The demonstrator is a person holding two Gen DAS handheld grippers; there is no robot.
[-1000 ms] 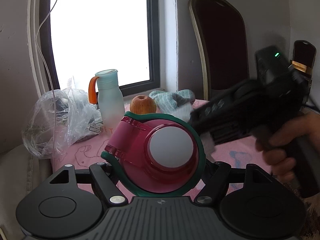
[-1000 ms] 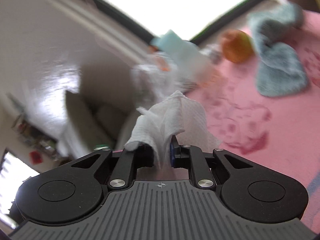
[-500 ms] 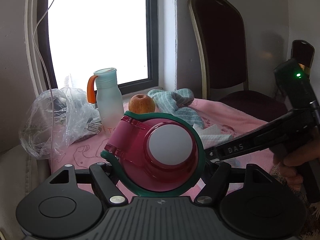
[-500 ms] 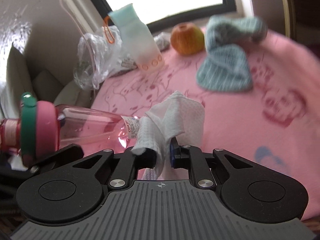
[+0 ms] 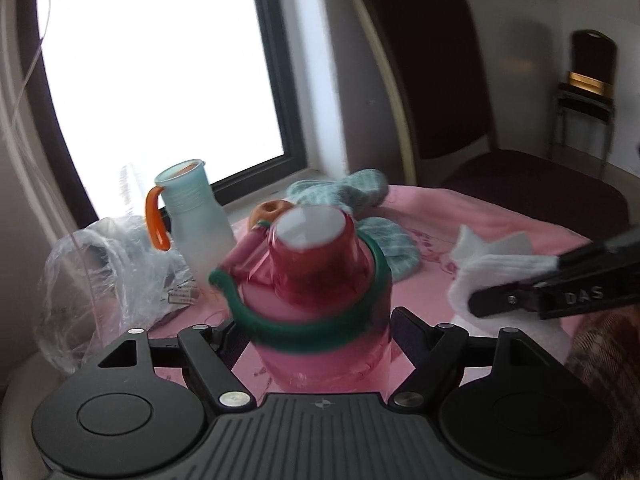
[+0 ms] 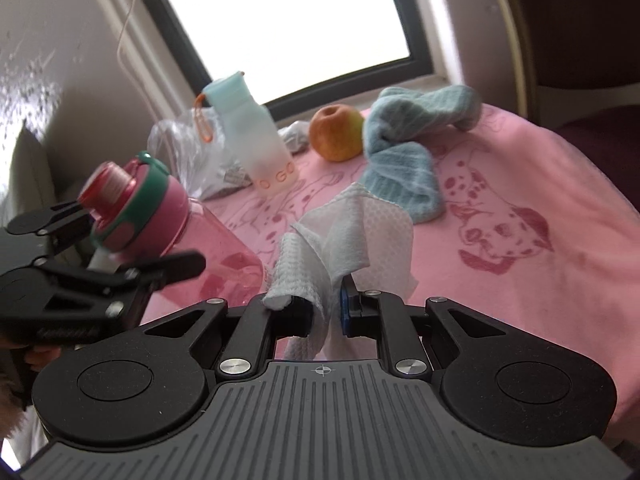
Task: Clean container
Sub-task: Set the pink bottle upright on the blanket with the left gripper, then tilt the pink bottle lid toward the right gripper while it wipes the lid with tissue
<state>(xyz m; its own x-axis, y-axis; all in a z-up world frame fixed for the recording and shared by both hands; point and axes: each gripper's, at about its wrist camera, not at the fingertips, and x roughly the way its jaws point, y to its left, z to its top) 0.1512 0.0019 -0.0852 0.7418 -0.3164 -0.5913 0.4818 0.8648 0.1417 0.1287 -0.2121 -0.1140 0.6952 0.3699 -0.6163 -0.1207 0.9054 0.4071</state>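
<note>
A pink see-through bottle [image 5: 320, 320] with a green-ringed red cap sits between the jaws of my left gripper [image 5: 320, 332], which is shut on its body just below the cap. In the right wrist view the same bottle [image 6: 208, 240] leans at the left, cap up and away, held by the left gripper [image 6: 132, 256]. My right gripper [image 6: 325, 308] is shut on a crumpled white paper towel [image 6: 352, 232], right of the bottle's lower body and apart from it. In the left wrist view that towel [image 5: 492, 268] and the right gripper's fingers [image 5: 560, 296] show at the right.
On the pink dog-print cloth [image 6: 520, 216] stand a frosted teal bottle [image 6: 256, 140] with an orange loop, an apple [image 6: 336, 132], a blue-green towel [image 6: 408, 152] and a clear plastic bag [image 5: 100, 280]. A window lies behind, and a dark chair [image 5: 440, 80] at the right.
The left gripper has tilted the bottle from lying towards the camera to more upright. The right gripper with the towel has drawn back lower and to the bottle's right.
</note>
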